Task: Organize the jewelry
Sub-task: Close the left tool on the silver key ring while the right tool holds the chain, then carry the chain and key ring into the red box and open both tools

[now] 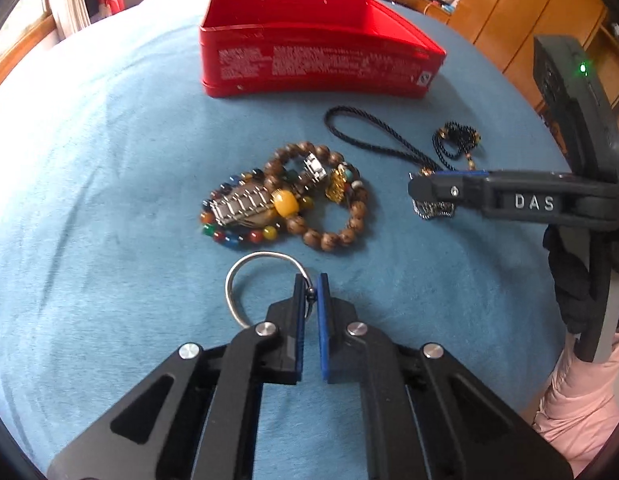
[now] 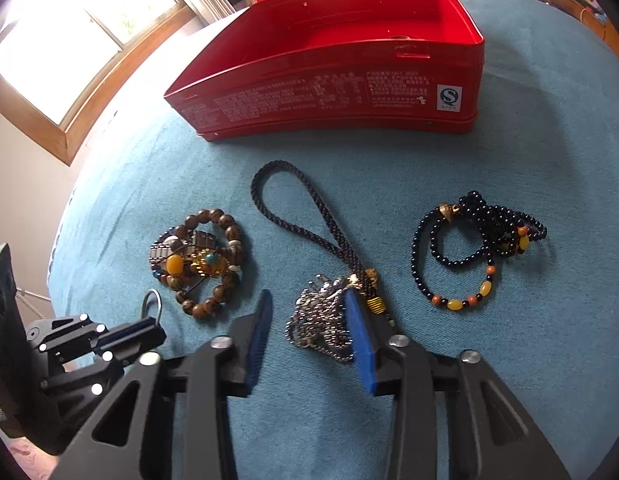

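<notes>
Farthest left on the blue-covered table (image 1: pixel 89 184) we have the left gripper (image 1: pixel 310 285), its fingers (image 1: pixel 298 292) pinched shut on the rim of one silver bangle (image 1: pixel 245 264) – thin, stiff metal, light, likely to swing or slip on the pads, so the grip at the rim beside its small dark bead seems right to us. Just beyond lies a tangled heap of bracelets (image 1: pixel 287 196): we count one of wooden beads, one of coloured beads and a metal link band, with an amber bead and a gold charm among them; how many more are buried there we cannot tell. These are rigid beads on soft cord, so we would lift them by a strand at the edge. Next comes one braided black cord necklace (image 2: pixel 305 216), limp, its silver chain pile (image 2: pixel 321 320) lying between the half-open fingers (image 2: pixel 359 332) of the right gripper (image 2: pixel 307 318) – they straddle it, and the blue pad of one looks to touch it without clamping. Farthest right sits one looped black bead strand (image 2: pixel 477 248), loose and prone to trailing. Behind everything stands one open red tin (image 2: pixel 329 96), seemingly empty
</notes>
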The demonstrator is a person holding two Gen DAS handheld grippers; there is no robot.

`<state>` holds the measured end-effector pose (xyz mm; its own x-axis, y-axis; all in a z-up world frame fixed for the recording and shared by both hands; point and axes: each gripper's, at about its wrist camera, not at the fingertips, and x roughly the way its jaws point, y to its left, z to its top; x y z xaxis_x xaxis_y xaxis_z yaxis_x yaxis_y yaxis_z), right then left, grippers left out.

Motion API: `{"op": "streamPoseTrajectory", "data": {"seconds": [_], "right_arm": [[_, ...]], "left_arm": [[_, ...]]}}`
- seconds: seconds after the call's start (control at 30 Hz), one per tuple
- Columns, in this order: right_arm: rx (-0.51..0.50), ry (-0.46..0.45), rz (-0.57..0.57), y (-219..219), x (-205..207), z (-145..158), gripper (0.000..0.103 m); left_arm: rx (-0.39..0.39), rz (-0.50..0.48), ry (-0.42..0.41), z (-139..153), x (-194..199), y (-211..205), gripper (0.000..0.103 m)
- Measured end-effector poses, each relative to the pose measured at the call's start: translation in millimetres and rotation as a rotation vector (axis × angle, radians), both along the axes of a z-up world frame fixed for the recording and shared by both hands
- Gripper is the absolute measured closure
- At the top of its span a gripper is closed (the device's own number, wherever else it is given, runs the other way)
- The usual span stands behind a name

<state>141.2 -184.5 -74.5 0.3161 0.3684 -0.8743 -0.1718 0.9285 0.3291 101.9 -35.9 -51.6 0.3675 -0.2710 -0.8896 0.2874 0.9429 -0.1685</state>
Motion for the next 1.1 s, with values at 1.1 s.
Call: {"op": "streamPoseTrajectory", "data": {"seconds": [1.1], "right_arm": [[0.187, -0.176, 0.041, -33.7, -19.5, 64.3, 0.087]], "left_arm": [[-0.134, 0.084, -0.112, 56.1, 11.5, 35.3, 0.099]]}}
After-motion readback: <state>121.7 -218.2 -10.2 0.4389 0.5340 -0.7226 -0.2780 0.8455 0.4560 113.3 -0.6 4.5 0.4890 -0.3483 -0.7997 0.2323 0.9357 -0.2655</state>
